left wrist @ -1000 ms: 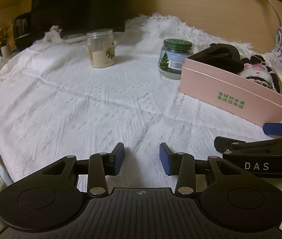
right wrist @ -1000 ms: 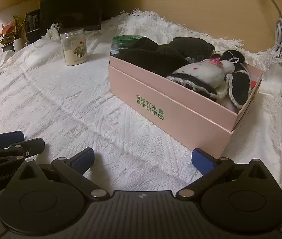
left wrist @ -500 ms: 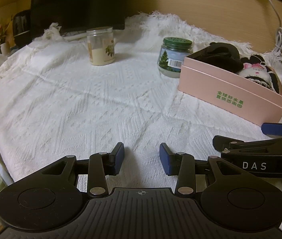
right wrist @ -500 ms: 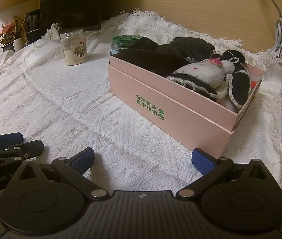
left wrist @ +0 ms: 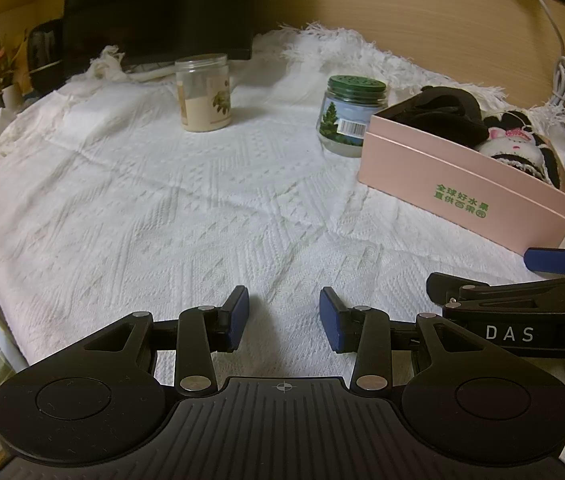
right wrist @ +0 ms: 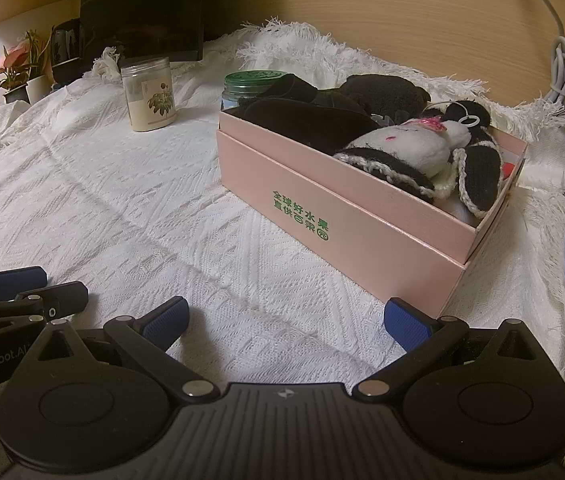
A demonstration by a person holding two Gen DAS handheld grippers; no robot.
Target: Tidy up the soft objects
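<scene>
Both our grippers, left [left wrist: 284, 318] and right [right wrist: 286, 322], hovered with fingers open and empty over the white cloth [left wrist: 162, 208], the soft toy [right wrist: 414, 148] already lying in the pink box [right wrist: 342, 224], so we judged the careful move was to keep clear.

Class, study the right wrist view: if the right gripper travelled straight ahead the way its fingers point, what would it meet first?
Probably the pink box: the open right gripper points at its near long wall across bare white cloth. Depth is uncertain.
</scene>
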